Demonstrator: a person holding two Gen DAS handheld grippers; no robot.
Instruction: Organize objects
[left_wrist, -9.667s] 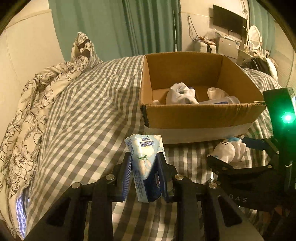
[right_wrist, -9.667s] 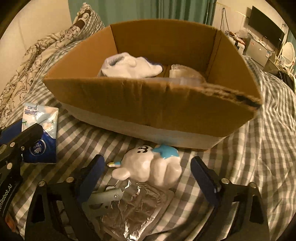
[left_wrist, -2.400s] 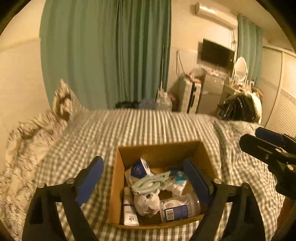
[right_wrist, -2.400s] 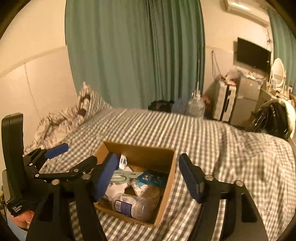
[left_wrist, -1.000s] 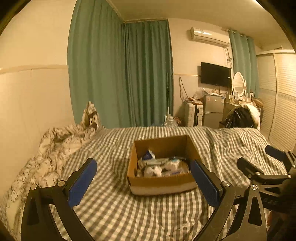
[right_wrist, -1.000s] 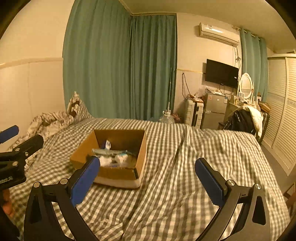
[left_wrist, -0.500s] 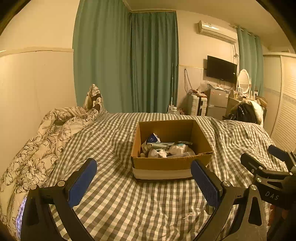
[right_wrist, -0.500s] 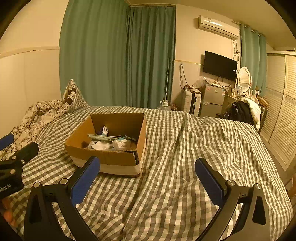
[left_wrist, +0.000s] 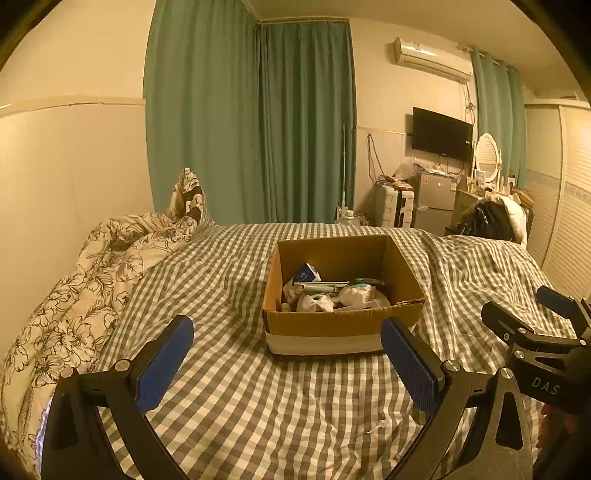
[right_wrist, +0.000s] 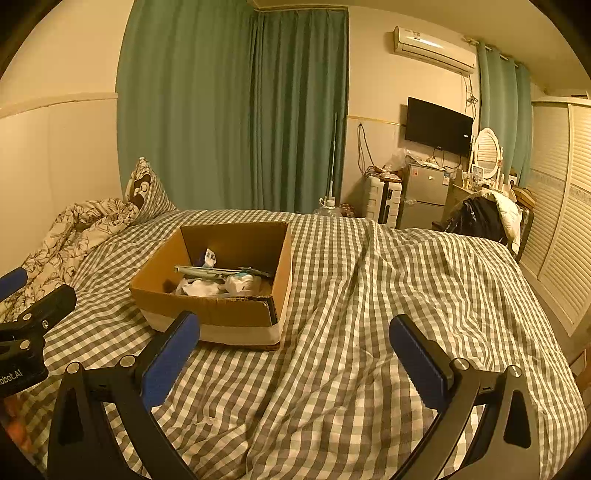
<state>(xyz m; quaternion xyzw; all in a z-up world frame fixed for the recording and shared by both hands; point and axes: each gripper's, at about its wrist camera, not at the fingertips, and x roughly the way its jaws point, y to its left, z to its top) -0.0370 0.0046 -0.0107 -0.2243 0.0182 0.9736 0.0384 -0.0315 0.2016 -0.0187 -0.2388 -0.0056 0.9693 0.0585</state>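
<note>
Left gripper (left_wrist: 286, 363): held level above the checked bedspread (left_wrist: 229, 398), blue-padded fingers (left_wrist: 164, 363) spread wide, nothing between them, aimed straight at the front wall of the cardboard box (left_wrist: 332, 325). Right gripper (right_wrist: 295, 360): same attitude, fingers (right_wrist: 417, 363) wide apart and empty, set to the right of the box so that the box lies ahead and to its left. Each gripper appears at the edge of the other's view: the right one at the left camera's right margin, the left one at the right camera's left margin. Cardboard box: open-topped, pale band round its base, standing on the bedspread near mid-bed, well apart from both grippers. Contents, loosely heaped: a blue-and-white packet (left_wrist: 307, 274) leaning at the back left, a pale flat pack lying across the heap, white crumpled items (left_wrist: 316, 302) in front; further pieces too small to name. Left view alone shows the box's full front face and more of the floral duvet (left_wrist: 74, 295). Right view alone shows the box's right side wall (right_wrist: 282, 273) and the wide stretch of bedspread to the box's right.
</note>
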